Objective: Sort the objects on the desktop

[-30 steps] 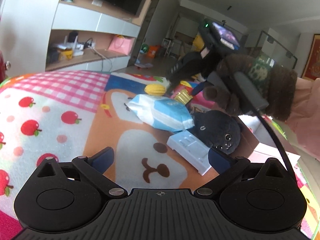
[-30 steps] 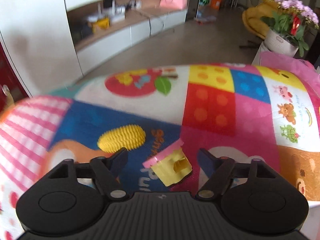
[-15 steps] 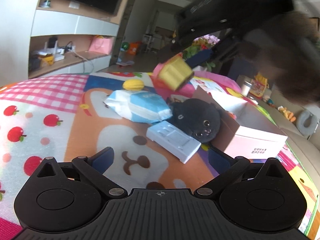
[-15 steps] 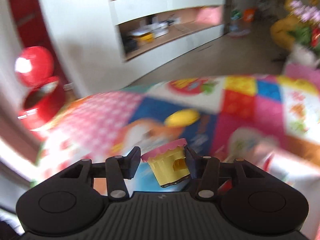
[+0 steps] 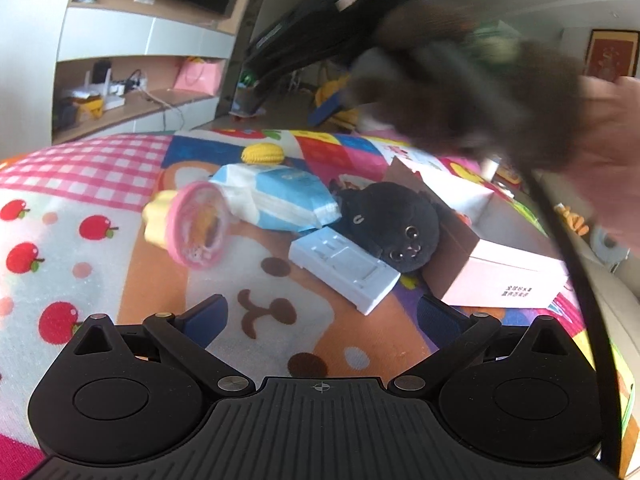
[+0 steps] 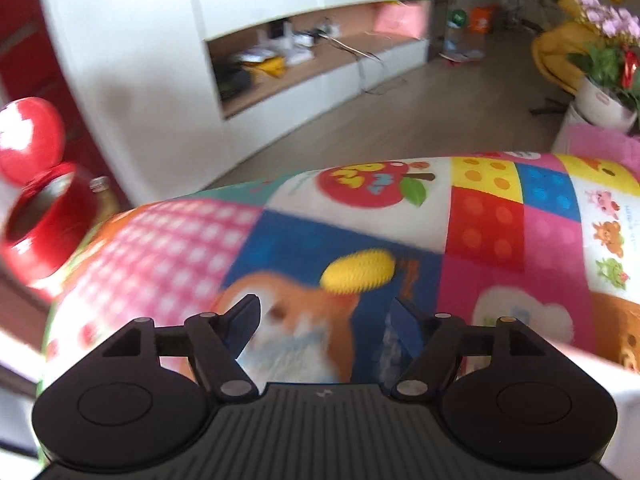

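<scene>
In the left wrist view a yellow cup with a pink lid [image 5: 192, 226] lies on its side on the cartoon cloth, blurred, left of a blue-and-white pouch [image 5: 276, 196]. A black plush toy [image 5: 392, 228], a pale blue flat box [image 5: 344, 268] and a yellow ridged toy [image 5: 263, 153] lie nearby. My left gripper [image 5: 320, 314] is open and empty, low over the cloth. My right gripper [image 6: 326, 318] is open and empty above the pouch [image 6: 296, 356]; the yellow toy [image 6: 358, 270] lies just beyond it. The right hand shows blurred high in the left wrist view.
An open pink-and-brown carton [image 5: 492, 248] stands right of the plush. A red tin with its lid [image 6: 44, 224] sits off the table's left edge. White shelving [image 6: 304, 40] and a flower pot [image 6: 604, 100] stand beyond the table.
My right gripper carried the yellow cup left over the pile, opened and let it go; the cup now lies left of the pouch. My left gripper stayed open, shifting slightly.
</scene>
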{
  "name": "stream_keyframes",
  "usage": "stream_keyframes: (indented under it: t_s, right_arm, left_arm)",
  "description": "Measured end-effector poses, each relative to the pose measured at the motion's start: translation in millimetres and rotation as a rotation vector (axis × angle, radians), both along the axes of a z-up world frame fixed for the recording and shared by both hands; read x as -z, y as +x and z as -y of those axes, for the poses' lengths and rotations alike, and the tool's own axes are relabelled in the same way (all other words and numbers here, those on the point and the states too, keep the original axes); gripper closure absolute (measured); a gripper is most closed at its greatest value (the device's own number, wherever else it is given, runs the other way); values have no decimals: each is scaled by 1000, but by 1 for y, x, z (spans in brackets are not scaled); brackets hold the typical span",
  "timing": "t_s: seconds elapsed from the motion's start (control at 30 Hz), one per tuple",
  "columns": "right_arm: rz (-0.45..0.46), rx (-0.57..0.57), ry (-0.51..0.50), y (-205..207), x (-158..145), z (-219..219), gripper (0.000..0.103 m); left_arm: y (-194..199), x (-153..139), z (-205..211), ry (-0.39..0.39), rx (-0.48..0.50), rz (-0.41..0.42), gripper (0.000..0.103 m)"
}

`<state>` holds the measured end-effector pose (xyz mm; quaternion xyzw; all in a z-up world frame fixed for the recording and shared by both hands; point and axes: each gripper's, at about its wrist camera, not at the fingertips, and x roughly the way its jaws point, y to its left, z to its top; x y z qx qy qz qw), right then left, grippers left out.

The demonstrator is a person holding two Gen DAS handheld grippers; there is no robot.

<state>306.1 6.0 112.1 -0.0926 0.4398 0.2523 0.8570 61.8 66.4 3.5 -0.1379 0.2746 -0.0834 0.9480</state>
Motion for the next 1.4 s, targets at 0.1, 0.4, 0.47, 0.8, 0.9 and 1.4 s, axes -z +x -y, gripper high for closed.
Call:
stream_keyframes:
  t_s: [0.1,0.4,0.47,0.8,0.9,1.4]
  right_arm:
    - [-23,41,-47,40,32,-23,30]
    - [-33,23,-89,41,60,-24,40]
    - [-29,7,-22,17,36,-5,40]
    - [203,19,116,-184,-35,149,40]
    - [206,90,97,-223,-12,186,40]
    - [429,378,77,-309,89,236,16]
  left_arm:
    - [3,2,-6,-31,-15,-23,0]
    - [2,3,-8,-47,-19,-29,0]
    - [3,3,-9,-54,-22,-32,0]
    - [-11,-6,2,36,-57,41,0]
    - [-26,-11,8,113,-97,31,0]
    - [16,-7,-23,382,-487,-127,1]
